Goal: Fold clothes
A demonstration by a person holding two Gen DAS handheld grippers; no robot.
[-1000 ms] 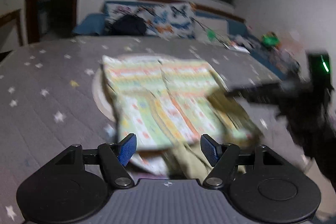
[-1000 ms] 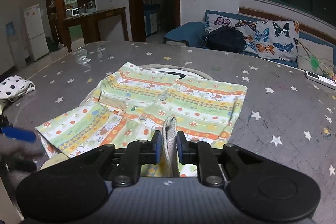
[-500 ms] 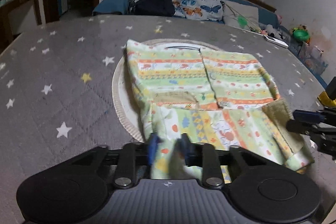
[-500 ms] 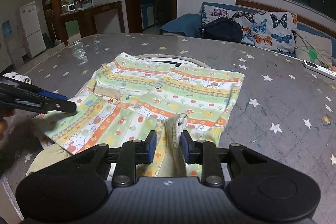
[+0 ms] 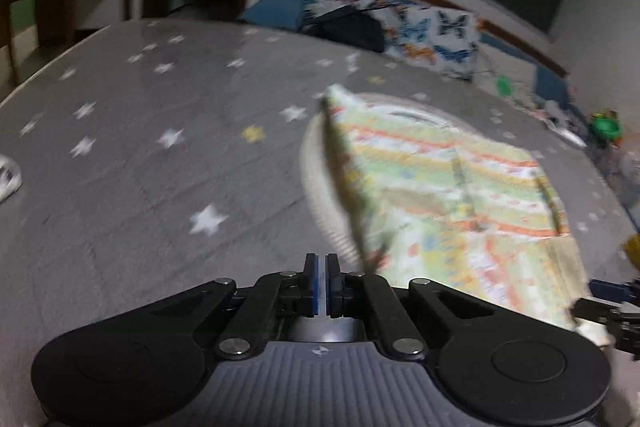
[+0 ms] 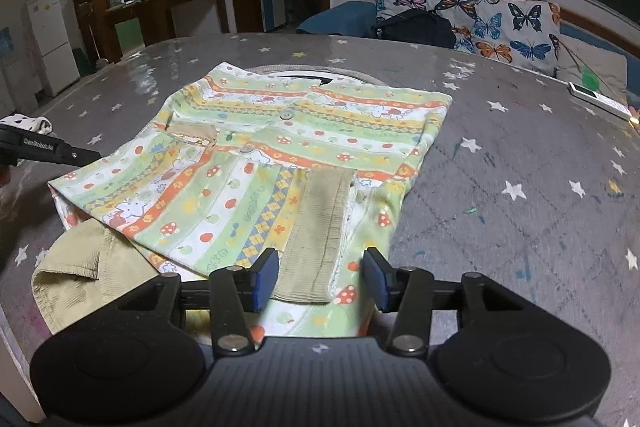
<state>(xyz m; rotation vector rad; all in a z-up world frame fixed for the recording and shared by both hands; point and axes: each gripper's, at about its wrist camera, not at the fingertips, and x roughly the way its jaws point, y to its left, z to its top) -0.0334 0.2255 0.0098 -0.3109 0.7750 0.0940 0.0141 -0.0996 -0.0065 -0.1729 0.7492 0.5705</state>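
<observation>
A child's striped green, yellow and orange shirt (image 6: 304,147) lies on the grey star-patterned table (image 6: 520,155), both sleeves folded in over its front. My right gripper (image 6: 322,277) is open just above the tan cuff (image 6: 320,227) of the right sleeve, which lies flat on the shirt. My left gripper (image 5: 321,281) is shut and empty over bare table to the left of the shirt (image 5: 452,203); its view is motion-blurred. The left gripper's fingers (image 6: 60,151) show at the right wrist view's left edge, beside the shirt.
A tan garment (image 6: 92,263) sticks out from under the shirt at the front left. A round woven mat (image 5: 316,179) lies under the shirt. A polka-dot cloth (image 6: 28,121) lies at the far left. A remote (image 6: 596,101) lies at the back right. A sofa with butterfly cushions (image 6: 500,23) stands behind.
My right gripper opened and let the sleeve cuff drop flat on the shirt. My left gripper shut, then pulled away left off the shirt, empty.
</observation>
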